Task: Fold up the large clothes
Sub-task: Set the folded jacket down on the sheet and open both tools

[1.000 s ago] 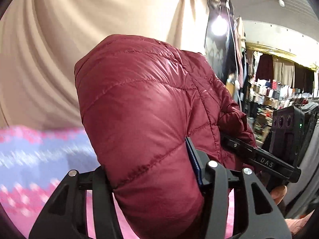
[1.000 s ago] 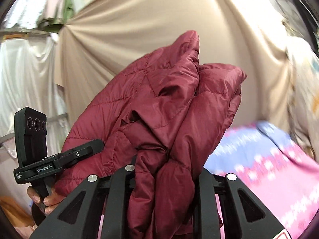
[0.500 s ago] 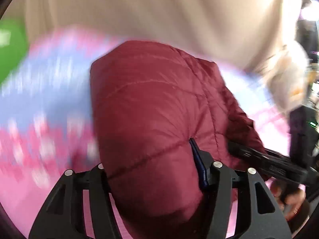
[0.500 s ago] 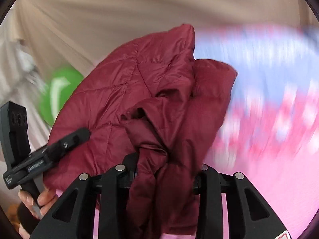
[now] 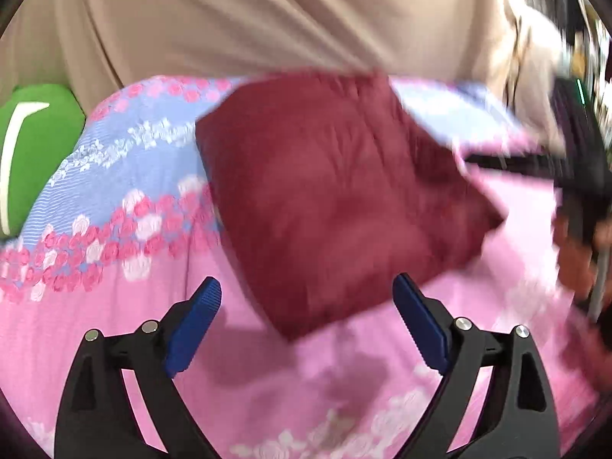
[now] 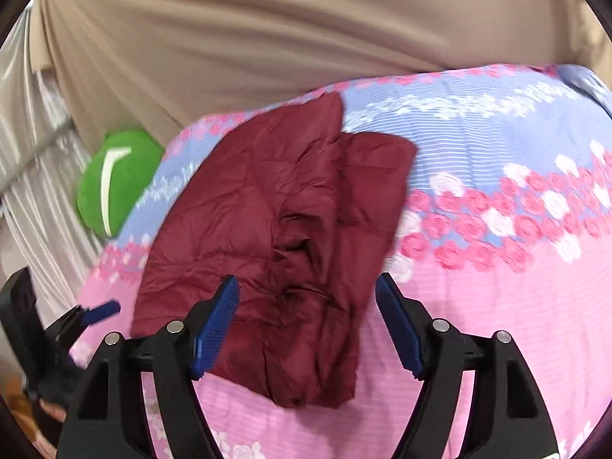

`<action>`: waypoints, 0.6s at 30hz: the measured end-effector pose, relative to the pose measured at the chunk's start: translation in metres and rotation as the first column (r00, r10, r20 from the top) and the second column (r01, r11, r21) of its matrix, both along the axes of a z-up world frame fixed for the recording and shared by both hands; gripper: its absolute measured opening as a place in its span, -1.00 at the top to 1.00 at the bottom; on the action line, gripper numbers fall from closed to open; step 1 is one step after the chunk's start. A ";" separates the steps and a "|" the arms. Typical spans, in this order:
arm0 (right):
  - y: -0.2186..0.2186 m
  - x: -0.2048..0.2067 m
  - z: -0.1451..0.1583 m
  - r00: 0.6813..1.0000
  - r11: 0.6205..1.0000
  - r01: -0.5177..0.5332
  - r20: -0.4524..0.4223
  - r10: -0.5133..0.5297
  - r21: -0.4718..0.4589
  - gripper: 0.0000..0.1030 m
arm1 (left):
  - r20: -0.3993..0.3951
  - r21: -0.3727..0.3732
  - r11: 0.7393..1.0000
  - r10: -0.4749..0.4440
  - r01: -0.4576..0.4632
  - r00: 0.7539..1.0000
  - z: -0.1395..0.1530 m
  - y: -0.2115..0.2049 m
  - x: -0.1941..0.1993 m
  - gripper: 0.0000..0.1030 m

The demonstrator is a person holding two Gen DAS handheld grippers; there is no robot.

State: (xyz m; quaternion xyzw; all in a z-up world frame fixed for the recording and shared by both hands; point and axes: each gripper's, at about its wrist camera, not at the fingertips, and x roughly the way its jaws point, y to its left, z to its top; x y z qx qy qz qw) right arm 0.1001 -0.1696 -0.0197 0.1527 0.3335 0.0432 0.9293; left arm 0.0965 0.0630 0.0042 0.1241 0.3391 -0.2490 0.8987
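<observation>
A folded dark red quilted jacket (image 5: pixel 329 191) lies on the pink and blue floral bedspread (image 5: pixel 114 176). It also shows in the right wrist view (image 6: pixel 283 237), folded into a compact bundle. My left gripper (image 5: pixel 306 321) is open and empty, just short of the jacket's near corner. My right gripper (image 6: pixel 306 321) is open and empty, its blue pads (image 6: pixel 218 321) on either side of the jacket's near edge without gripping it. The left gripper shows blurred at the left edge of the right wrist view (image 6: pixel 95 311).
A green cushion (image 5: pixel 30 157) with a white stripe sits at the bed's far left, also in the right wrist view (image 6: pixel 114 179). A beige curtain (image 6: pixel 267 38) hangs behind the bed. The other hand and gripper appear blurred at the right (image 5: pixel 573 191).
Both grippers held the jacket bundle up in the air. They swung it down to the bed, opened and let go. The jacket now lies on the bedspread.
</observation>
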 end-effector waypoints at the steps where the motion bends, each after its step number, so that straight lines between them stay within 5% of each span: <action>1: 0.010 0.015 -0.005 1.000 1.000 -0.001 -0.021 0.000 -0.031 -0.22 | 0.008 0.033 0.999 0.012 -0.012 1.000 -0.007 -0.001 -0.003 -0.59; 2: 0.018 0.028 -0.010 0.999 0.998 0.000 -0.047 -0.002 -0.059 0.50 | 0.019 0.059 0.998 0.035 -0.036 0.999 -0.013 0.000 -0.002 -0.25; 4: 0.022 0.040 -0.009 0.997 0.996 0.013 -0.073 -0.020 -0.093 0.82 | -0.002 0.043 0.996 0.074 -0.074 0.997 -0.016 0.007 0.005 0.17; 8: 0.015 0.022 0.014 0.998 0.997 0.055 0.032 -0.053 -0.049 0.89 | -0.075 -0.019 0.990 0.137 -0.139 0.988 -0.016 0.019 0.019 0.18; 13: 0.015 0.038 -0.045 0.987 0.981 0.085 -0.117 -0.106 -0.173 0.84 | -0.133 0.061 0.981 0.193 -0.186 0.972 -0.046 0.006 0.027 0.19; 18: 0.014 0.022 -0.025 0.982 0.977 0.126 -0.116 -0.147 -0.170 0.80 | -0.122 0.082 0.967 0.248 -0.239 0.961 -0.040 0.009 0.018 0.19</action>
